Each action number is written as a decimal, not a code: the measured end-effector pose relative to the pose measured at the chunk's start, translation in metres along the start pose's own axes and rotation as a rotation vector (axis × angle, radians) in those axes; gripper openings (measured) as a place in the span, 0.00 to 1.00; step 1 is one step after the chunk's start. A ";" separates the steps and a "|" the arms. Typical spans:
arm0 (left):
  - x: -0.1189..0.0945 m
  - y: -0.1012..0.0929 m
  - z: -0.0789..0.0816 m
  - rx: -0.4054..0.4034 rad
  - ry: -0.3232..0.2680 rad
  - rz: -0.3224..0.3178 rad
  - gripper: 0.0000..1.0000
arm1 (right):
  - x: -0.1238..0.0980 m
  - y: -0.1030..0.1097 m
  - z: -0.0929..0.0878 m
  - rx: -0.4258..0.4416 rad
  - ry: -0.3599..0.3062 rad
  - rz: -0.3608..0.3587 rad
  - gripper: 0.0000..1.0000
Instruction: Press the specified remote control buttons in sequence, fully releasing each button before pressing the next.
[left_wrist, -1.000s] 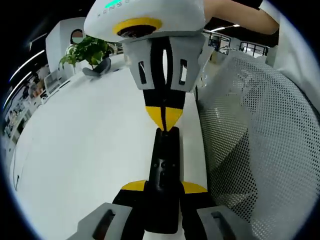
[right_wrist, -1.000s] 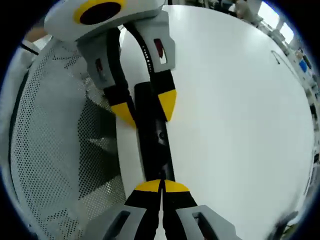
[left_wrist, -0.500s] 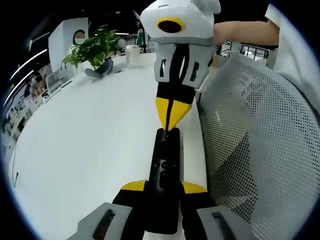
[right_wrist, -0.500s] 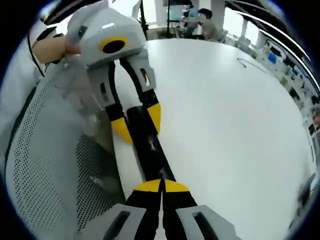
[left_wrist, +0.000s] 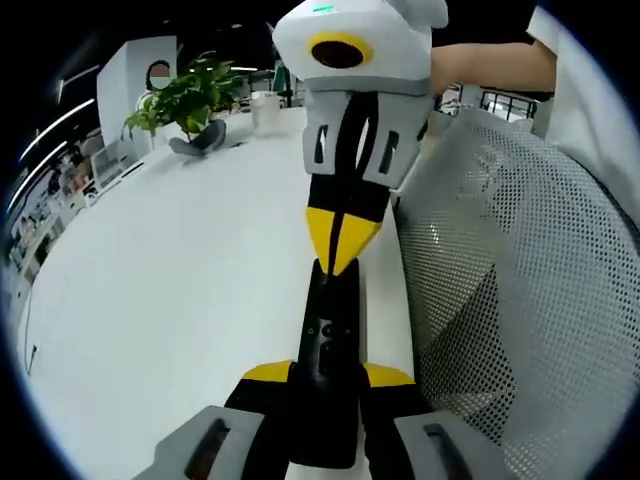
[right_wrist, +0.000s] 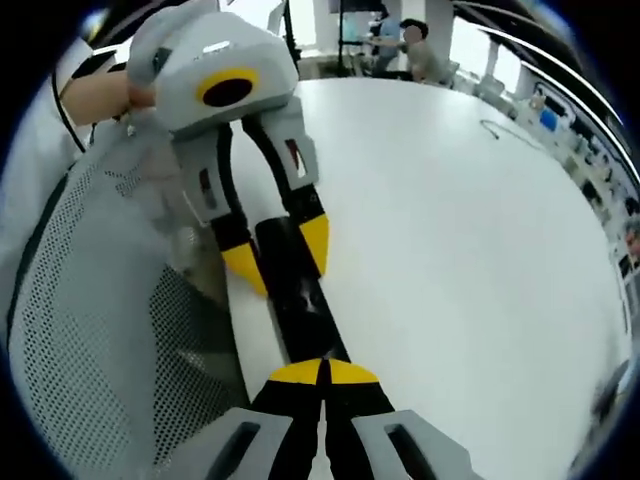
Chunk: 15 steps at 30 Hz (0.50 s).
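1. in the left gripper view, the left tongs (left_wrist: 328, 378) are grasping the near end of a slim black remote control (left_wrist: 330, 330), its yellow-tipped jaws clamping the remote's two sides and holding it out lengthwise over the edge of the white worktop (left_wrist: 170, 280).

2. just beyond, in the same view, the right tongs (left_wrist: 340, 240) are coming in from above with jaws clenched to a single yellow point, the tip sitting at the far end of the remote control; whether it is touching or just clear cannot be told.

3. in the right gripper view, the right tongs (right_wrist: 322, 372) are showing their yellow tips pressed together with nothing between them, resting at the near end of the remote control (right_wrist: 300, 300), while the left tongs (right_wrist: 275, 250) are straddling the remote's far part.

4. to the side, a grey mesh chair back (left_wrist: 500, 270) is standing just beside the worktop's edge, and a person's arm (left_wrist: 490, 65) is reaching in behind the right tongs.

5. farther off, a potted plant (left_wrist: 185, 100) is sitting near the far side of the worktop.

6. judging from this, a press step is in hand, with the closed tip acting as a finger over a button near the remote's end.

7. the next move is calling for a short, straight push, then a full lift clear of the button before shifting along to the next one, with the left tongs keeping the remote steady and in sight.
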<state>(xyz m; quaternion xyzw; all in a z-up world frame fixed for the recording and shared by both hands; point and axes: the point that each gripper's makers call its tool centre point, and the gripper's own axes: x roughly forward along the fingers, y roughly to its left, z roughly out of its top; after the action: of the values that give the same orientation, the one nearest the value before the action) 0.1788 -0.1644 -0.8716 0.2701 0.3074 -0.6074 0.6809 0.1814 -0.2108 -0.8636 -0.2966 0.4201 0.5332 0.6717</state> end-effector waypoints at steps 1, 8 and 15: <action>0.001 -0.001 0.001 0.010 -0.005 -0.002 0.25 | 0.000 0.001 -0.001 -0.006 0.010 0.003 0.00; 0.000 0.001 -0.002 -0.019 0.015 0.003 0.25 | 0.001 0.002 -0.001 -0.050 0.029 -0.020 0.00; 0.000 0.000 -0.003 0.003 0.026 -0.019 0.24 | 0.000 0.000 -0.001 -0.007 -0.022 -0.056 0.00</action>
<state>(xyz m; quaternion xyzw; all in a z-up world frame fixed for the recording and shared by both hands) 0.1789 -0.1622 -0.8732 0.2762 0.3179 -0.6108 0.6705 0.1811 -0.2112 -0.8640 -0.3047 0.4026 0.5188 0.6899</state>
